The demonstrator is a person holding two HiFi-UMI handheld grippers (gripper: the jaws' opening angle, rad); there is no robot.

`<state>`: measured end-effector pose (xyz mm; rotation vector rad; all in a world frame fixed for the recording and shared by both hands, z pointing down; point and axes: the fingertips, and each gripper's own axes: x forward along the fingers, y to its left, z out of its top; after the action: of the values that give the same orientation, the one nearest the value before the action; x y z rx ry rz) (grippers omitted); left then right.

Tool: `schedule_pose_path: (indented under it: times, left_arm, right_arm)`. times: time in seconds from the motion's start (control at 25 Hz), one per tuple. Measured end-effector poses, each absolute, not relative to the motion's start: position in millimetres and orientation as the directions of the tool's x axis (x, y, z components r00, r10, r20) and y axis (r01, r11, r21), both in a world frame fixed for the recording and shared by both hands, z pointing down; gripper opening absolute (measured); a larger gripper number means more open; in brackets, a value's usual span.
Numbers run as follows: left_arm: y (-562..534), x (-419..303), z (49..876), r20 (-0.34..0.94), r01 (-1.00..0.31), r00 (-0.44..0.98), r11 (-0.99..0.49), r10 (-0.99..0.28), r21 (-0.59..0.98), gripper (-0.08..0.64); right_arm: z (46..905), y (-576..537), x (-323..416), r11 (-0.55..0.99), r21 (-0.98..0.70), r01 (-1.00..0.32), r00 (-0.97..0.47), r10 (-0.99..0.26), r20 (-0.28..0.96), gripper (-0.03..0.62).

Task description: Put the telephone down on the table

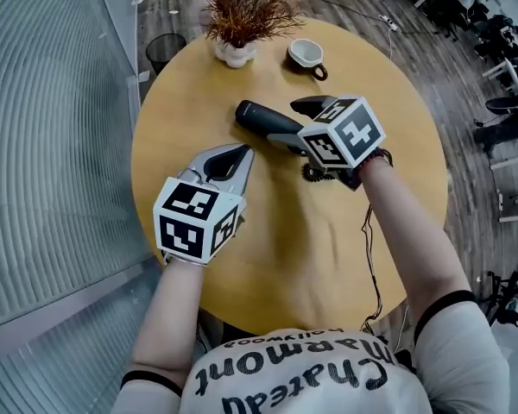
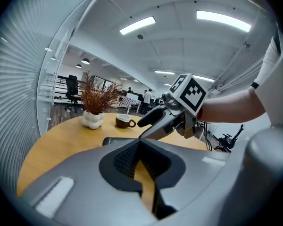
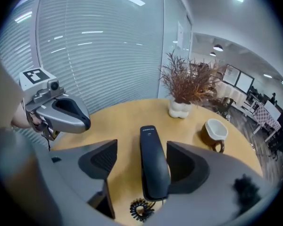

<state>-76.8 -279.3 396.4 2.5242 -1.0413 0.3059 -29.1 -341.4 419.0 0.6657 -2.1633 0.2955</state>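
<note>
Our right gripper [image 3: 142, 143] is spread around the phone [image 3: 152, 168], left gripper [image 2: 140, 142] pressed together. The cord [image 3: 140, 209] could snag and drag it.

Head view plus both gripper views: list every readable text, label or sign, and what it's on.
"Chateau Marmont": on the person's shirt, upside down in the head view.
Smaller line of print beside it on the shirt: too small to read.
Short print at the far end of the telephone, right gripper view: too small to read.
Marker cubes: black-and-white square patterns only, no words.
No other text shows.
</note>
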Motion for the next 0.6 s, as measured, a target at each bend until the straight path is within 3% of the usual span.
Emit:
schedule_pose_path:
  times: [0.08, 0.16, 0.2, 0.44, 0.6]
  left_arm:
    - [-272.6, -72.8, 385.7, 0.337, -0.715, 0.697, -0.652, -0.633, 0.253, 0.006]
    - [-263.2, -66.0, 376.2, 0.331, -0.717, 0.694, -0.654, -0.640, 0.239, 0.006]
    - [-257.1, -61.6, 370.7, 0.326, -0.719, 0.693, -0.654, -0.643, 0.235, 0.006]
    - [-200.2, -25.4, 334.8, 0.278, -0.697, 0.717, -0.662, -0.639, 0.275, 0.006]
    - [-162.0, 0.9, 288.4, 0.171, -0.669, 0.739, -0.681, -0.651, 0.297, 0.006]
  right_arm:
    - [407.4, -335.1, -23.0, 0.820, 0.039, -0.570, -0.518, -0.397, 0.758, 0.320]
    - [393.9, -328.8, -13.3, 0.801, 0.071, -0.595, -0.519, -0.450, 0.727, 0.122]
    - [386.6, -323.8, -8.4, 0.794, 0.078, -0.604, -0.525, -0.469, 0.711, 0.094]
    - [335.9, -263.4, 21.6, 0.764, 0.054, -0.643, -0.582, -0.533, 0.614, 0.034]
    - [284.5, -205.8, 42.3, 0.750, 0.046, -0.660, -0.633, -0.588, 0.504, 0.018]
